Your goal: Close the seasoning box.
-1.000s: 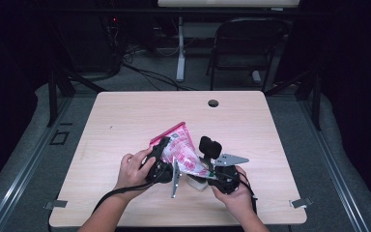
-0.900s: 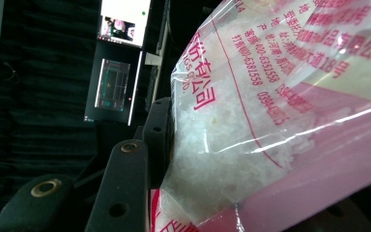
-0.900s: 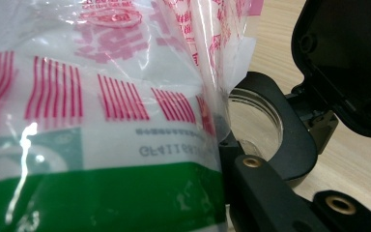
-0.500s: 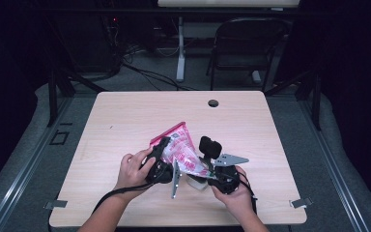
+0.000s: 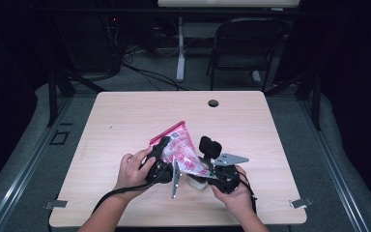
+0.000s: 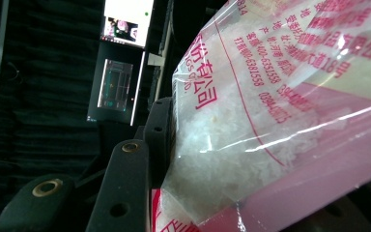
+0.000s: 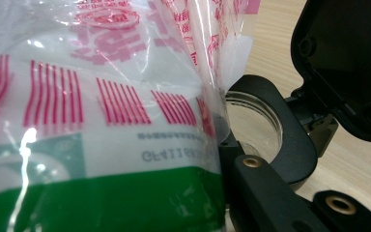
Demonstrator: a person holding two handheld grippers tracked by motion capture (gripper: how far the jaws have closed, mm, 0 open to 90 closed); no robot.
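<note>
Nearest the desk's (image 5: pixel 125 121) front edge, the person's two hands come in from below. The left hand (image 5: pixel 133 166) holds the left gripper (image 5: pixel 160 157), and its jaws are clamped on the lower left side of a clear plastic bag (image 5: pixel 181 150) printed in pink and red. In the left gripper view the bag (image 6: pixel 280 121) is pressed against one black jaw and holds a white, grainy filling. The right hand (image 5: pixel 234 193) holds the right gripper (image 5: pixel 200 176), with its grey three-cornered plate pointing right. Its jaws are closed as far as they go and appear to grip the bag's bottom end, though the bag hides the contact itself. In the right gripper view the bag (image 7: pixel 101 111), with red stripes and a green band, covers most of the near field.

The bag is held tilted between the two grippers, just above the desk's front middle, its pink sealed top pointing up and away from the person.

Just behind the bag's lower corner stands a small clear container (image 7: pixel 258 128) with a black rim and a black flip lid (image 5: pixel 209 146) standing open. The bag blocks most of its mouth.

Farther back, the desk has a round cable hole (image 5: pixel 213 103) near its far edge. Beyond the desk a dark folding chair (image 5: pixel 244 48) stands on the floor, with cables trailing beside it.
</note>
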